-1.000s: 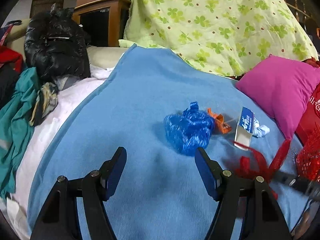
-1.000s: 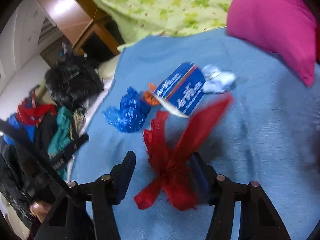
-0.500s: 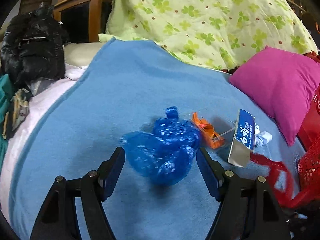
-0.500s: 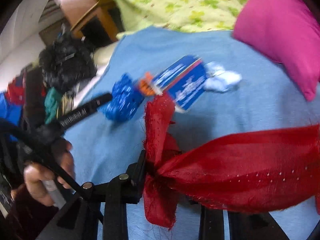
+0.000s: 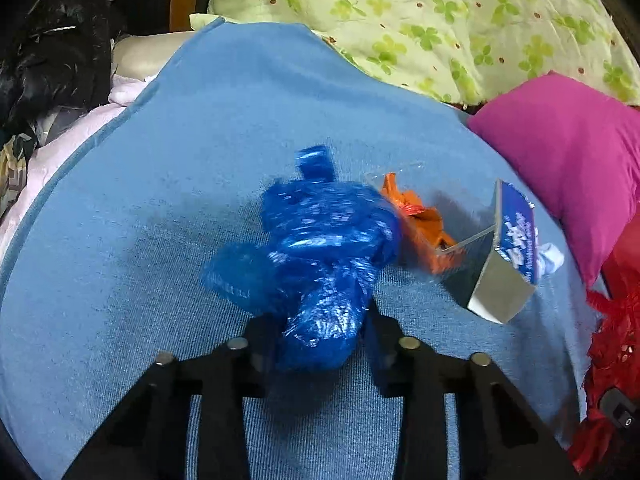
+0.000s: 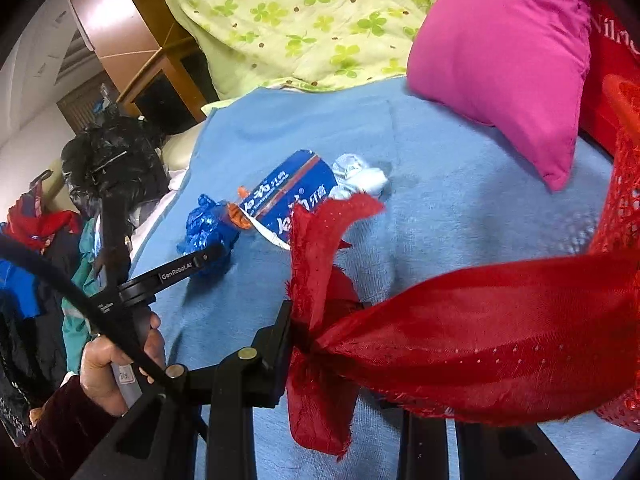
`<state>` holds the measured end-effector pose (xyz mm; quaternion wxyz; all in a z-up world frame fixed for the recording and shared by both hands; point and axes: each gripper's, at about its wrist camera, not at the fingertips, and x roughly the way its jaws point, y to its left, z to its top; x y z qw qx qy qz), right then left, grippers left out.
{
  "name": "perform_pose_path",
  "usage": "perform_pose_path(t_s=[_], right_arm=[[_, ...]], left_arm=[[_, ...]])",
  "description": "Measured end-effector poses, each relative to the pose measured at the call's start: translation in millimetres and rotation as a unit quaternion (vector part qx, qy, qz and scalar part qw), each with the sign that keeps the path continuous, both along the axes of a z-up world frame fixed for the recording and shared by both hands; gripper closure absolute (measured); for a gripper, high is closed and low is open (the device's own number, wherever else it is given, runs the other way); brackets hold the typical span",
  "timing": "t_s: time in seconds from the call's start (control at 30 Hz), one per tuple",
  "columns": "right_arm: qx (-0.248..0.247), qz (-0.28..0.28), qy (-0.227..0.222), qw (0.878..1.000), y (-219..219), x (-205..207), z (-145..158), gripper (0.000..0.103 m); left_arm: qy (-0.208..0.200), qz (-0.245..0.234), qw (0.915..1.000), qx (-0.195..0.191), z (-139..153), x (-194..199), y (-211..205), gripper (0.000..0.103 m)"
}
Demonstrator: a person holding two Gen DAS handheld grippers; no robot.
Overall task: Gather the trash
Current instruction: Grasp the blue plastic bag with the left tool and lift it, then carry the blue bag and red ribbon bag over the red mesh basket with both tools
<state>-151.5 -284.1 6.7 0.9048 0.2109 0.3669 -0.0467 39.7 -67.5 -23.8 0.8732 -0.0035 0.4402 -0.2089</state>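
A: Sitting between the fingers of the left gripper (image 5: 320, 332) is the crumpled blue plastic bag (image 5: 320, 256); the jaws are closing and both pads look pressed against its lower end. It lies on the blue blanket (image 5: 160, 200), touching an orange wrapper (image 5: 420, 220), with a blue toothpaste box (image 5: 508, 256) just beyond.

B: From the right wrist view that same bag (image 6: 208, 228) is small and far off, but I can see what your view hides: a hand (image 6: 116, 364) in a dark red sleeve (image 6: 60, 428) holding the left gripper's handle.

A: And the right gripper (image 6: 332, 336)?

B: Clamped tight on a red fabric strip (image 6: 460, 340), pinched where the strip bunches, one end standing up and a broad band running off to the right. Your view catches only red scraps at its right edge.

A: True. I do get the box's open end, though.

B: I get its printed face (image 6: 292, 196), and a white crumpled wad (image 6: 360, 176) touching its far end. Behind, a magenta pillow (image 6: 500, 60) and a clover-print quilt (image 6: 300, 20); a black bag (image 6: 112, 160) at the left.
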Motion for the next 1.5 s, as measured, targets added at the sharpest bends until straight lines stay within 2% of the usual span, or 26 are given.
perform_pose_path(t_s=[0.1,0.3,0.53,0.63,0.77,1.03,1.23,1.5], right_arm=[[-0.007,-0.001,-0.018,1.0,3,-4,9,0.07],[-0.027,0.004,-0.053,0.998,16,-13,26,0.07],[-0.047,0.006,-0.077,0.996,27,-23,41,0.07],[-0.052,0.005,-0.094,0.994,28,-32,51,0.07],[-0.056,-0.001,-0.116,0.992,27,-46,64,0.07],[-0.061,-0.024,-0.166,0.984,12,-82,91,0.07],[-0.056,-0.047,-0.199,0.977,-4,-108,105,0.07],[-0.049,-0.067,-0.216,0.973,-21,-125,112,0.07]], left_arm=[[-0.015,-0.001,0.9999,-0.004,8,-9,4,0.073],[-0.059,-0.006,0.9982,-0.001,30,-43,14,0.074],[-0.108,-0.002,0.9941,0.01,53,-100,25,0.074],[-0.133,-0.011,0.9906,0.032,64,-125,20,0.074],[-0.148,-0.02,0.9883,0.033,85,-149,14,0.074],[-0.203,-0.024,0.9771,0.058,128,-191,-5,0.074],[-0.227,-0.035,0.9708,0.069,144,-212,-21,0.074],[-0.249,-0.055,0.9639,0.076,158,-233,-43,0.074]])
